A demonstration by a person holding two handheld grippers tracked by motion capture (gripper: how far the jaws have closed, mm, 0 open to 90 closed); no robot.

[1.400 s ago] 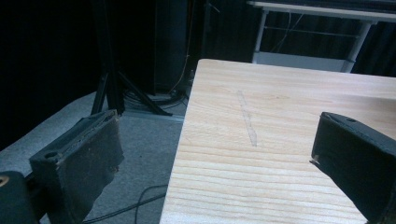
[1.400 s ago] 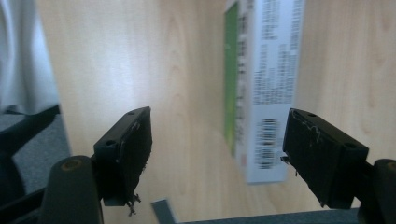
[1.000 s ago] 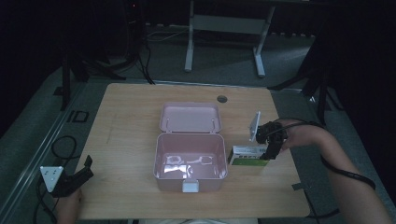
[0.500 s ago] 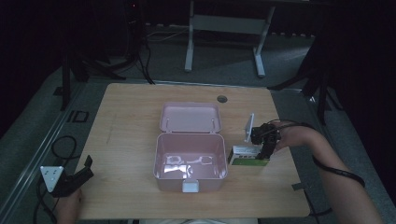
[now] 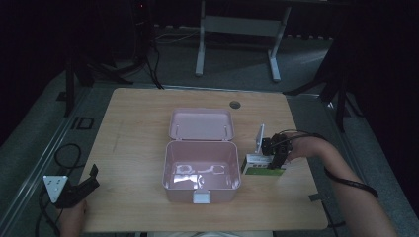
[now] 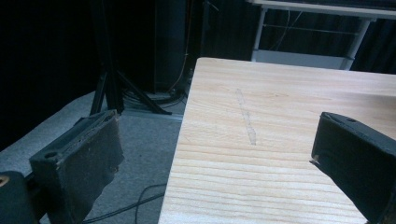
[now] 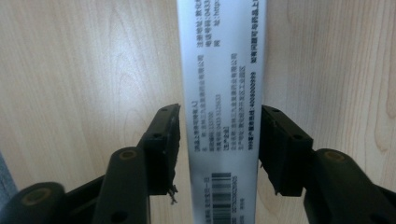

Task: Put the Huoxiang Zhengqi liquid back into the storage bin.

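Observation:
A small white box with a green side [image 5: 257, 166] lies on the wooden table [image 5: 138, 128], just right of an open pink lunch box [image 5: 201, 197]. My right gripper [image 5: 273, 160] points down at it. In the right gripper view the jaws press on both long sides of the printed white box [image 7: 224, 84], so my right gripper [image 7: 219, 140] is shut on it. My left gripper [image 5: 93, 177] hangs open at the table's front left corner. Seen from the left gripper view, the left gripper [image 6: 215, 154] has only bare table edge between its jaws.
The lunch box's lid [image 5: 200, 123] lies flat behind it, and something clear and shiny [image 5: 192, 172] rests inside. A round cable hole [image 5: 234, 104] is at the table's back. Cables [image 5: 64, 153] lie on the floor at left.
My right gripper has moved left and down onto the small box and closed on it. The box and the left gripper have stayed where they were.

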